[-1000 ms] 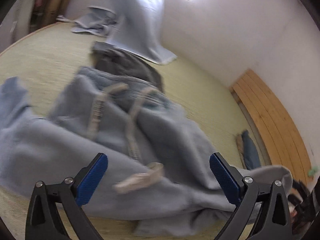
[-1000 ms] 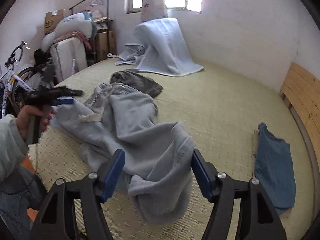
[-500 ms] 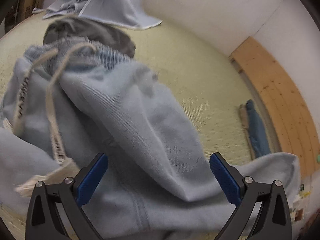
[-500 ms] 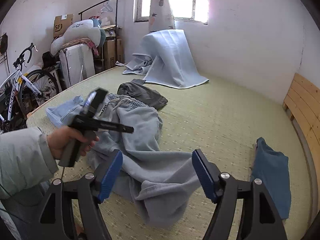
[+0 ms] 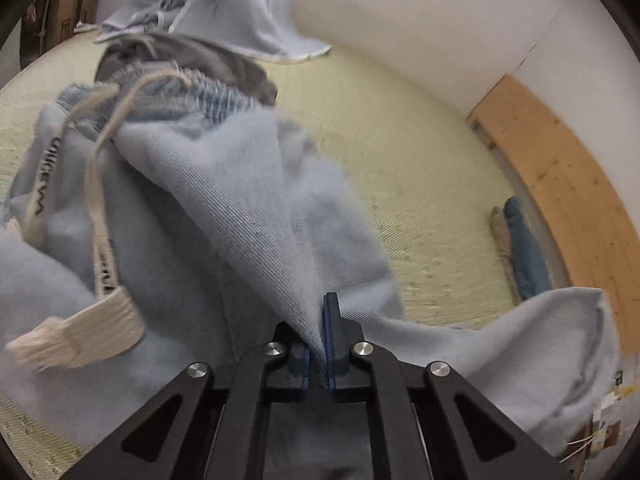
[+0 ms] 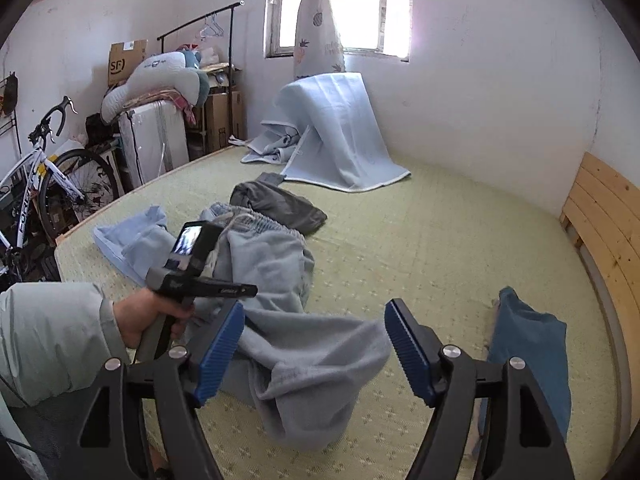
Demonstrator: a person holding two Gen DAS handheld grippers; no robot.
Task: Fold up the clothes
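One pair of pale blue sweatpants lies crumpled on the green-matted bed, waistband and cream drawstrings toward the far side, one leg trailing forward; the left hand-held gripper has just been closing and now pinches a raised fold of the fabric between its blue pads, jaws all but together, the cloth drawn up into a ridge that runs to the tips; the left hand, in a pale sleeve, grasps the tool's handle low at the left of the right wrist view, angled down over the sweatpants; the right hand-held gripper hangs above the trailing leg end, its jaws spread wide and just opening further, nothing pressed between them; a dark grey garment lies just behind the waistband; a folded blue garment lies near the wooden headboard, well apart; a light blue blanket is draped below the window.
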